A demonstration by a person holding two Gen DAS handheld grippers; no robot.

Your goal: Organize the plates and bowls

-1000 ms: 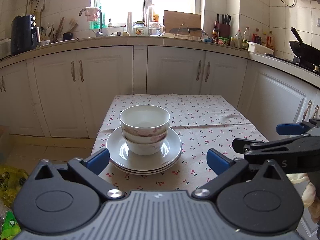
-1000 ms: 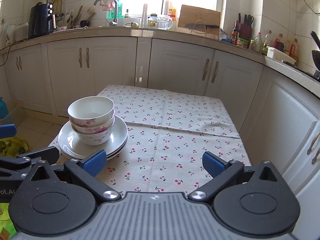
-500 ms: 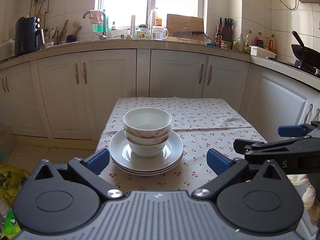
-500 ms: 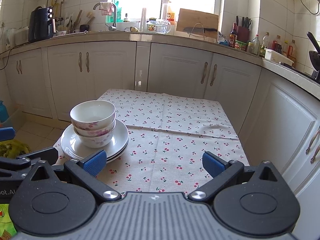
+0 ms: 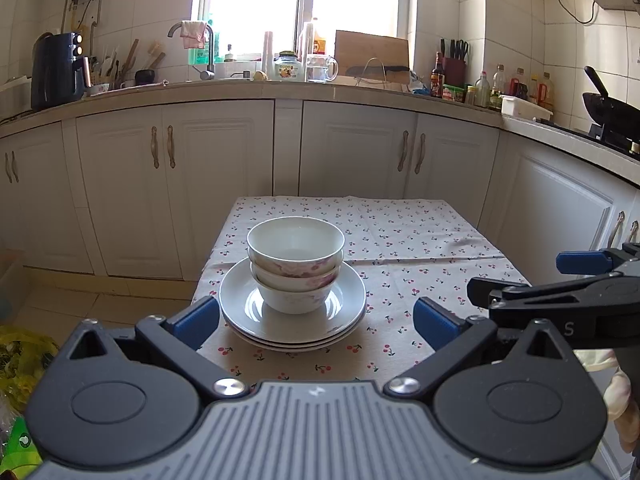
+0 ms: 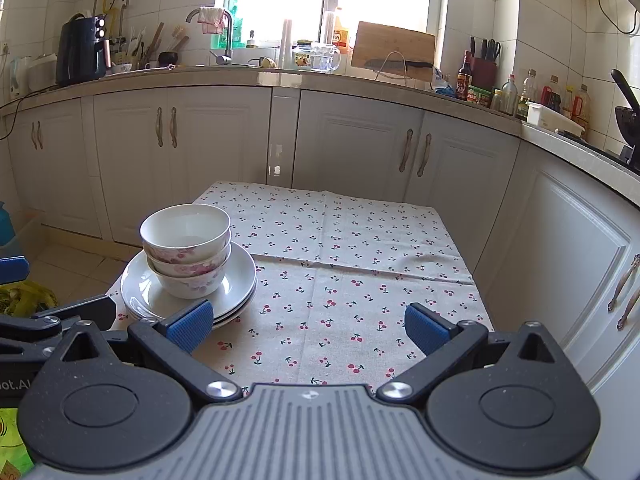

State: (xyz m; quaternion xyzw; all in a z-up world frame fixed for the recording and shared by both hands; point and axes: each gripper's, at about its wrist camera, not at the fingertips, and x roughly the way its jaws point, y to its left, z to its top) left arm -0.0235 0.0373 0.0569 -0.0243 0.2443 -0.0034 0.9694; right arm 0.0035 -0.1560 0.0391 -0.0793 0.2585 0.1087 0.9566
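A cherry-print tablecloth point(image 5: 400, 240) lies before white cabinets point(image 5: 356, 148). On the counter above them, the faucet point(image 5: 202, 50) is the landmark: a black air fryer point(image 5: 58, 70) stands far left of it, a glass jar point(image 5: 287, 66), cutting board point(image 5: 370, 54) and knife block point(image 5: 454, 64) to its right, a wok point(image 5: 610, 106) farthest right.

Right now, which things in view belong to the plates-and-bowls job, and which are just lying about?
Job: stacked bowls; stacked plates under them; left tongs and right tongs, both open, holding nothing.

Lying about: cherry-print tablecloth; air fryer; cutting board; wok.
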